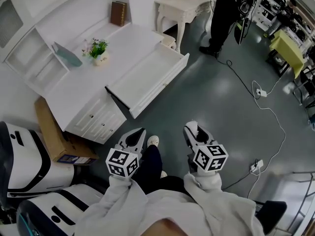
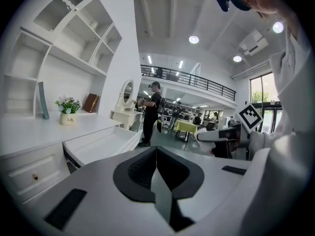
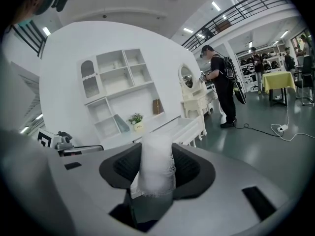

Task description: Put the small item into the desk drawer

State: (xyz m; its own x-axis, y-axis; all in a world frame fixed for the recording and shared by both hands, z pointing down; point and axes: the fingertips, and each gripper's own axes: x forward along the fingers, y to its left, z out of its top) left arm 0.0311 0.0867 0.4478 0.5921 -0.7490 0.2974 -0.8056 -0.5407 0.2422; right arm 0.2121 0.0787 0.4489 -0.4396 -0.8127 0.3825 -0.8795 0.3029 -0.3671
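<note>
The white desk (image 1: 74, 95) stands at the upper left, and its drawer (image 1: 147, 77) is pulled out and looks empty. The drawer (image 3: 179, 127) also shows ahead in the right gripper view. My right gripper (image 3: 156, 149) is shut on a small white gauze-like roll (image 3: 156, 173) that stands upright between its pads. In the head view the right gripper (image 1: 192, 130) hangs over the grey floor, short of the drawer. My left gripper (image 1: 137, 136) is beside it. The left gripper (image 2: 156, 151) has its jaws together with nothing between them, and the drawer (image 2: 106, 144) lies to its left.
On the desk stand a potted plant (image 1: 98, 50) and a brown book (image 1: 118, 13). A cardboard box (image 1: 54, 136) leans by the desk's near end. A person in black (image 1: 224, 14) stands by a white vanity table (image 1: 179, 4). A cable (image 1: 268, 107) and a power strip (image 1: 256, 166) lie on the floor.
</note>
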